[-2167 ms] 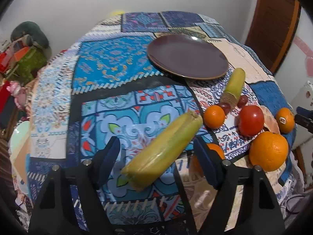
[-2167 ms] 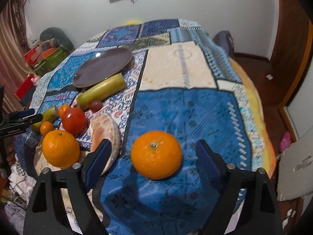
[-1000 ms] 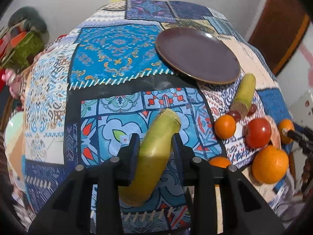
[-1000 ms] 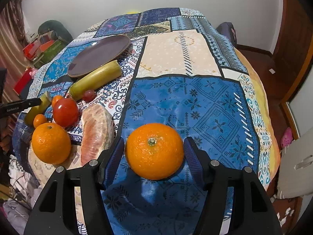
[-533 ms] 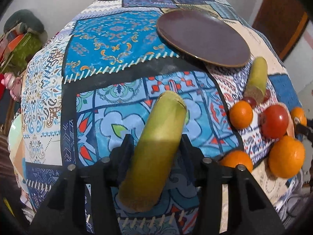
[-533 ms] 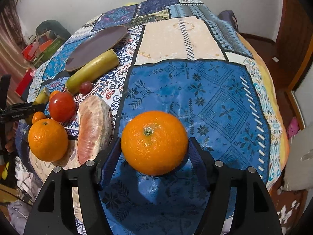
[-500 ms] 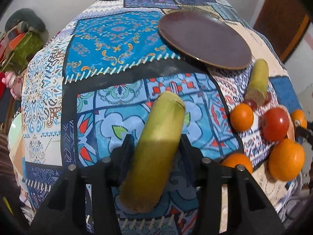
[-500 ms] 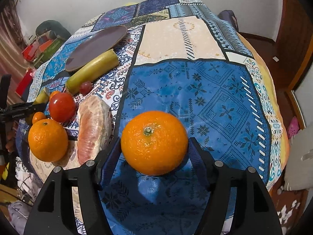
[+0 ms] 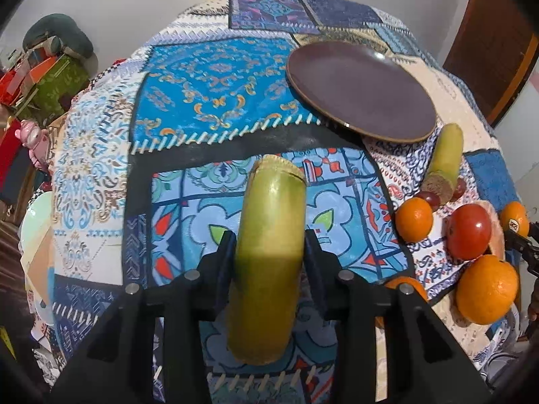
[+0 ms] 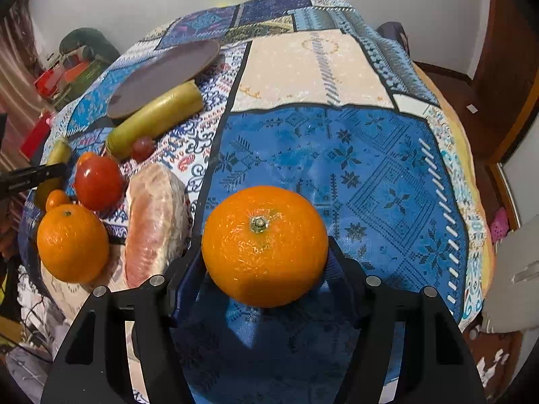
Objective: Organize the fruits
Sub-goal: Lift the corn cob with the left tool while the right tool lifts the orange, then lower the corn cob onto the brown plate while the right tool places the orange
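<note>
The left claw (image 9: 269, 252) is clamped on a green stalk (image 9: 269, 245) at frame centre, while the right claw (image 10: 264, 259) grips a large orange (image 10: 264, 245) at lower centre.

In the left wrist view, the plate (image 9: 362, 91) sits upper right on the cloth (image 9: 209, 77); below it lies a stalk (image 9: 443, 163), then a tomato (image 9: 468, 230) and oranges (image 9: 486, 289) at right.

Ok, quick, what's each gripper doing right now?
Left gripper: shut on the green stalk.
Right gripper: shut on the large orange.
</note>
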`<state>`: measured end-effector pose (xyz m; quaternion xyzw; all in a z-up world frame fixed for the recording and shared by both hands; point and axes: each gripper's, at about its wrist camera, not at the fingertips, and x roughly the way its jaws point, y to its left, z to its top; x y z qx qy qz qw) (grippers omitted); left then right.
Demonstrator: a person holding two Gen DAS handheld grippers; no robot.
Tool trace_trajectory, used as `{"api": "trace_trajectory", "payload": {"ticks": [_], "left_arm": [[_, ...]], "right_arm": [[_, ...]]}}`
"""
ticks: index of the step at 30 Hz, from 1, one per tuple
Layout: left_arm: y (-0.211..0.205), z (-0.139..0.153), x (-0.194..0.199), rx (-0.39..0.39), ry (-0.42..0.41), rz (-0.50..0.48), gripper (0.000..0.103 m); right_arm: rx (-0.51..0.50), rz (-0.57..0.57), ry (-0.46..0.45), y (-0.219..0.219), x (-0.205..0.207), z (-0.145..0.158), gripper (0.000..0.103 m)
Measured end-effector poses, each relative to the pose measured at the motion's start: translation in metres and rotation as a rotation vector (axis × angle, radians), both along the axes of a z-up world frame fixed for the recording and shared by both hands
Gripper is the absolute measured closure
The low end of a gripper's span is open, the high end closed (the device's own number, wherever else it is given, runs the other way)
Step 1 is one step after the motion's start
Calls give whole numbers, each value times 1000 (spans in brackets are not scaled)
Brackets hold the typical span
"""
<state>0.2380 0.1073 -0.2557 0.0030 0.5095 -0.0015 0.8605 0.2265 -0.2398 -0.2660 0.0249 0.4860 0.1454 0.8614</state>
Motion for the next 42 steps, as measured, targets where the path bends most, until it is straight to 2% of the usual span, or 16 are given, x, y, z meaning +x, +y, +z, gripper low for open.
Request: {"api": "trace_trajectory", "payload": {"ticks": [12,21,33,42], "left_arm": [[0,57,-11,-28,-167,9,67],[-9,82,-4,-64,-243,-4,67],[-29,95,21,-87,-296,-41,67],[-35,90,56,-111,-288,-50,67]], "right_arm": [[-8,49,-196,22,8,55,40],[-1,92,-308,47,26,89,40],[29,127,-417,80,66,117,40],[27,165,-441,102,100,121,40]]}}
